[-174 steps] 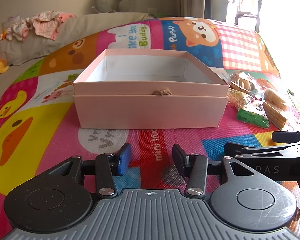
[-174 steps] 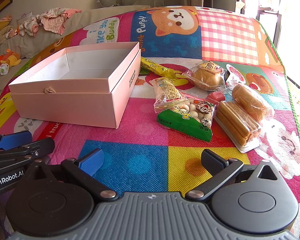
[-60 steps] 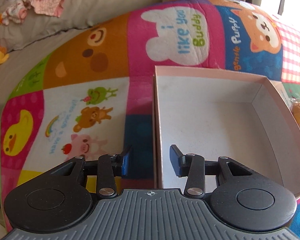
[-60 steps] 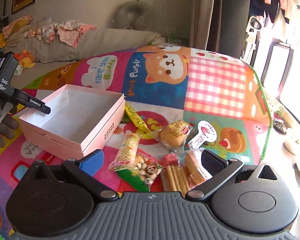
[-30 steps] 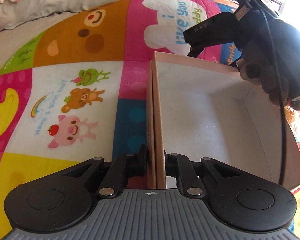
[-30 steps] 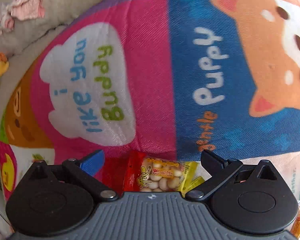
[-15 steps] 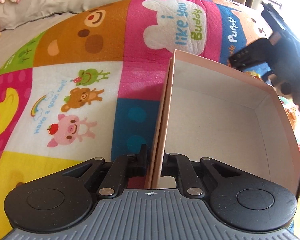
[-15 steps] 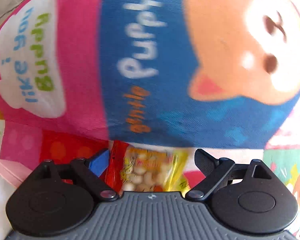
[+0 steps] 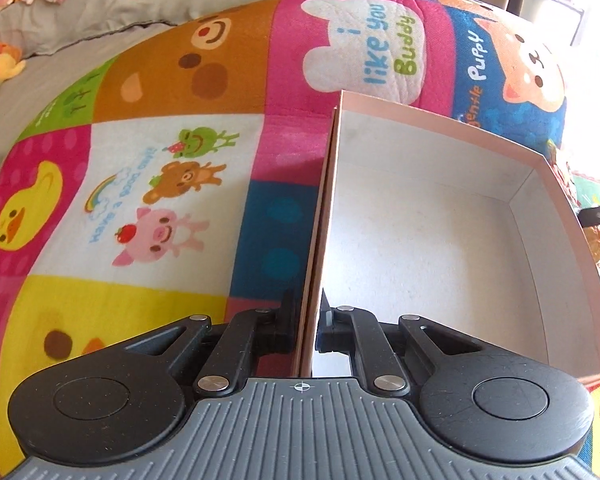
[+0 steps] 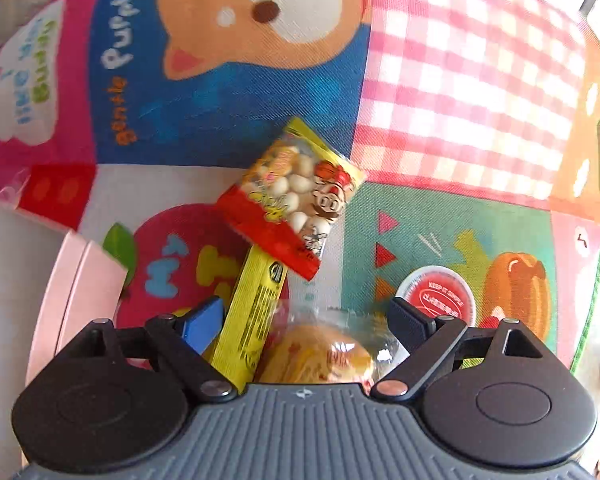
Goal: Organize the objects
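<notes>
My left gripper (image 9: 309, 326) is shut on the left wall of the open pink box (image 9: 428, 240), which is empty inside and sits tilted on the colourful play mat (image 9: 160, 200). My right gripper (image 10: 308, 322) is open above the snacks. A long yellow snack packet (image 10: 256, 304) with a red end showing white round candies (image 10: 296, 196) lies between its fingers. A wrapped bun (image 10: 320, 354) lies under the gripper. The pink box corner (image 10: 76, 284) shows at the left of the right wrist view.
A round red-and-white jelly cup (image 10: 440, 300) lies right of the right gripper. More snack wrappers (image 9: 596, 248) sit beyond the box's right wall. A grey sofa cushion (image 9: 100, 12) with clothes and toys borders the mat at the back left.
The left gripper stays clamped on the box wall, and the box has turned and tilted a little. The right gripper has swung right and back, now open over the yellow packet and bun.
</notes>
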`<state>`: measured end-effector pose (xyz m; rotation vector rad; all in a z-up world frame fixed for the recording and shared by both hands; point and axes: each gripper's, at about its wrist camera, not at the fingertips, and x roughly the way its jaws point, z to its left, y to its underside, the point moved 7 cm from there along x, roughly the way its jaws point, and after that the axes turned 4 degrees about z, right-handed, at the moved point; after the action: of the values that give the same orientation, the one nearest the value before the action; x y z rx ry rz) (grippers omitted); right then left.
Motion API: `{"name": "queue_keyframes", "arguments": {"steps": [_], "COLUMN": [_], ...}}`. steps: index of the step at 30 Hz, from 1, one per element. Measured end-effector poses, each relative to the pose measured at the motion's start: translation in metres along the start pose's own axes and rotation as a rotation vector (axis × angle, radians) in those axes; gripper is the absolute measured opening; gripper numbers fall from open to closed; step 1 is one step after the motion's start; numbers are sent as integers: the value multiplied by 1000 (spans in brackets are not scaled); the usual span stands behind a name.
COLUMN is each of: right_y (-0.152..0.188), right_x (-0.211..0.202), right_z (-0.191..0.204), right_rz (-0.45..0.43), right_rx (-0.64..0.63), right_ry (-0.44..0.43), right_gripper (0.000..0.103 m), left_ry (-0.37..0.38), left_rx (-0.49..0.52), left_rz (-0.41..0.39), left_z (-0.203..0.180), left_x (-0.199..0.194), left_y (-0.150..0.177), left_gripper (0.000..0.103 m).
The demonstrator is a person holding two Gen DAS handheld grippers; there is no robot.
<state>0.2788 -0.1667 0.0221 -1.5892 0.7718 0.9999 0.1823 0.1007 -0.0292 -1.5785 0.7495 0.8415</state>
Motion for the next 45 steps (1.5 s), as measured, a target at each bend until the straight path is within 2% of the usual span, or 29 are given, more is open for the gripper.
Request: {"name": "queue_keyframes", "arguments": {"steps": [3, 4, 5, 8, 10, 15, 20, 24, 25, 26, 28, 30, 32, 36, 40, 42, 43, 45], "right_y": [24, 34, 43, 67, 88, 131, 165, 174, 175, 177, 181, 186, 189, 174, 147, 143, 145, 154], "right_x": [-37, -37, -47, -73, -87, -70, -45, -40, -39, -37, -34, -35, -40, -37, -13, -12, -14, -19], "right_z": [2, -17, -16, -18, -26, -42, -51, -60, -58, -56, -50, -44, -41, -51, -63, -62, -59, -55], "right_rz": [-122, -159, -193, -318, -358, -294, -279, -288, -288, -289, -276, -254, -251, -275, -245, -227, -215, -205], "right_rx": [-60, -73, -85, -140, -184, -114, -113, -11, -1, 5, 10, 4, 9, 60, 175, 181, 162, 116], "right_ry": [-115, -151, -162, -106, -54, -92, -2, -50, -57, -64, -67, -112, -179, -91, -95, -107, -114, -85], "right_gripper": [90, 90, 90, 90, 90, 90, 90, 89, 85, 76, 67, 59, 57, 57, 57, 50, 37, 35], "left_ry": [11, 16, 16, 21, 26, 31, 30, 20, 19, 18, 20, 25, 24, 20, 15, 18, 18, 16], "left_rx": [10, 15, 18, 17, -7, 8, 8, 1, 0, -1, 1, 7, 14, 6, 5, 6, 10, 13], "left_rz": [21, 29, 33, 37, 37, 14, 1, -12, -15, -17, -18, -17, -17, -11, -5, 0, -1, -3], "left_z": [-3, -4, -5, -4, -2, -8, -11, -13, -13, -14, -15, -17, -19, -18, -17, -17, -17, -18], "left_x": [-4, -5, -5, 0, 3, 0, -4, -5, -5, -5, -7, -9, -10, -8, -5, -6, -6, -6], "left_y": [6, 6, 6, 0, -4, 3, 10, 11, 12, 13, 15, 19, 21, 17, 13, 13, 13, 14], "left_gripper": [10, 11, 11, 11, 11, 10, 11, 11, 11, 11, 12, 13, 13, 12, 11, 11, 11, 11]}}
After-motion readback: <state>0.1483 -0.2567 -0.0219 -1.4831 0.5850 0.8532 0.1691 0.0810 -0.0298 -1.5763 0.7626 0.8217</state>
